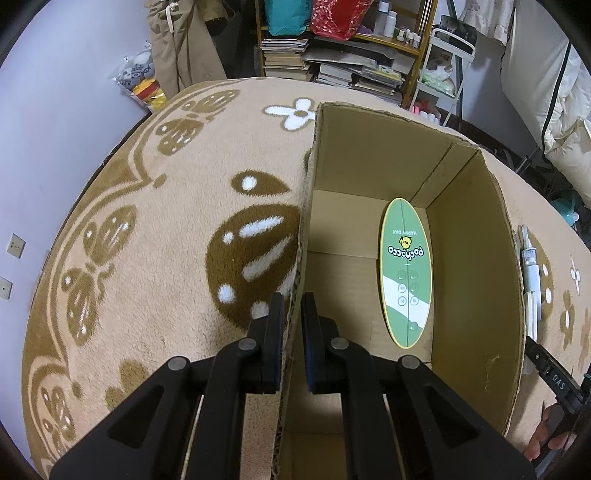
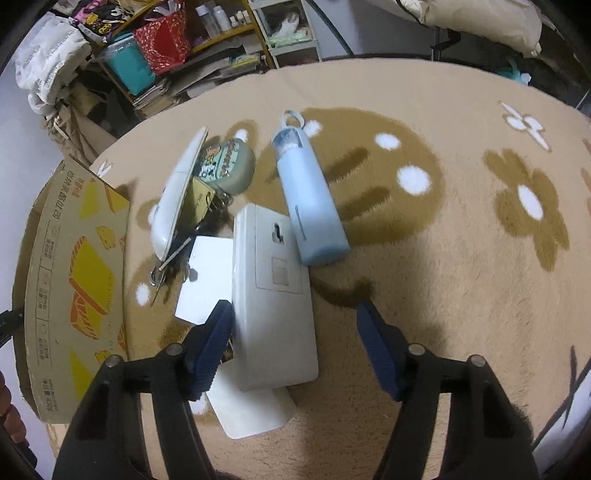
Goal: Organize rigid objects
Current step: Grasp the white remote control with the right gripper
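An open cardboard box (image 1: 469,266) stands on the patterned rug. My left gripper (image 1: 293,321) is shut on the box's left wall. A green oval board (image 1: 406,273) printed with "HAPPY DAY" lies on the box floor. In the right wrist view my right gripper (image 2: 295,332) hangs open over a white rectangular case (image 2: 273,291), its fingers on either side and the right pad well clear of it. Around the case lie a light blue bottle (image 2: 310,199), a white square card (image 2: 207,280), a white flat box (image 2: 251,410), a long white oval piece (image 2: 177,192), a grey-green pouch (image 2: 229,166) and keys (image 2: 173,258).
The box's printed outer wall (image 2: 74,288) stands to the left of the pile. A cluttered shelf (image 1: 332,55) with books and bags lines the far side. White items (image 1: 530,273) lie beyond the box's right wall, near a person's fingers (image 1: 546,439). Bedding (image 2: 480,18) lies at far right.
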`<state>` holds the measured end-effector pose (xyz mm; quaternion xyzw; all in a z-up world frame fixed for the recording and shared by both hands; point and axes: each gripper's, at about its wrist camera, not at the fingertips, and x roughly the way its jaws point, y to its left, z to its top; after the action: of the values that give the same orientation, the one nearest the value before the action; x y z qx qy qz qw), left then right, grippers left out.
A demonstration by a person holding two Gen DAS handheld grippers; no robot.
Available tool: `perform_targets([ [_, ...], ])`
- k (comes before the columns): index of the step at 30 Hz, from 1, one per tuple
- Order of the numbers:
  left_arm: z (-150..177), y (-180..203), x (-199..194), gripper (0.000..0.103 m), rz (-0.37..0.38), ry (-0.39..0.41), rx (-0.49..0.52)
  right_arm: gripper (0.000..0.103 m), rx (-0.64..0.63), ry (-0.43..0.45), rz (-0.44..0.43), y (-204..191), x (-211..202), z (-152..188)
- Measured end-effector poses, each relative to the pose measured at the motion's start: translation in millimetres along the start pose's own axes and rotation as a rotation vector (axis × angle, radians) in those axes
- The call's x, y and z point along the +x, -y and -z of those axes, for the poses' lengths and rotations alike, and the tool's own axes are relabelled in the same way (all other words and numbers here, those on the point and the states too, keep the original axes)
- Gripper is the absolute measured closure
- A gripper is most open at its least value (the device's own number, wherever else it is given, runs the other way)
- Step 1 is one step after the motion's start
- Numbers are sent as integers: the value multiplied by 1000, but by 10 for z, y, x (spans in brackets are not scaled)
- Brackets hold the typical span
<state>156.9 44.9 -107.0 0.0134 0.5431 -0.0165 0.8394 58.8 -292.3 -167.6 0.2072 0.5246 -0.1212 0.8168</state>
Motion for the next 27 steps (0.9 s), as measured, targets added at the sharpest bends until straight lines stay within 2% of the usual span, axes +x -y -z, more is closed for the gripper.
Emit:
perform_targets([
  [5, 0, -1, -1, 94, 1, 0, -2, 30, -6, -8, -2, -8, 21, 26],
  [6, 1, -3, -1, 94, 1, 0, -2, 36, -5, -3, -5, -2, 11, 28],
  [11, 8, 0, 4, 94, -4, -2, 3, 43, -9, 14, 5, 12, -57, 47],
  [14, 11, 1, 14, 94, -7, -3, 13, 51, 0, 12, 33, 30, -72, 27],
  [17, 14, 0, 18, 94, -6, -4, 11, 55, 46, 13, 10, 106, -86, 19],
  [21, 12, 1, 16, 94, -6, -3, 12, 73, 85, 5, -35, 166, -59, 6],
  [23, 14, 3, 16, 94, -7, -3, 14, 77, 95, 1, -62, 168, -35, -6],
  [27, 14, 7, 22, 94, -11, -3, 18, 80, 72, 4, -60, 114, -3, -11],
])
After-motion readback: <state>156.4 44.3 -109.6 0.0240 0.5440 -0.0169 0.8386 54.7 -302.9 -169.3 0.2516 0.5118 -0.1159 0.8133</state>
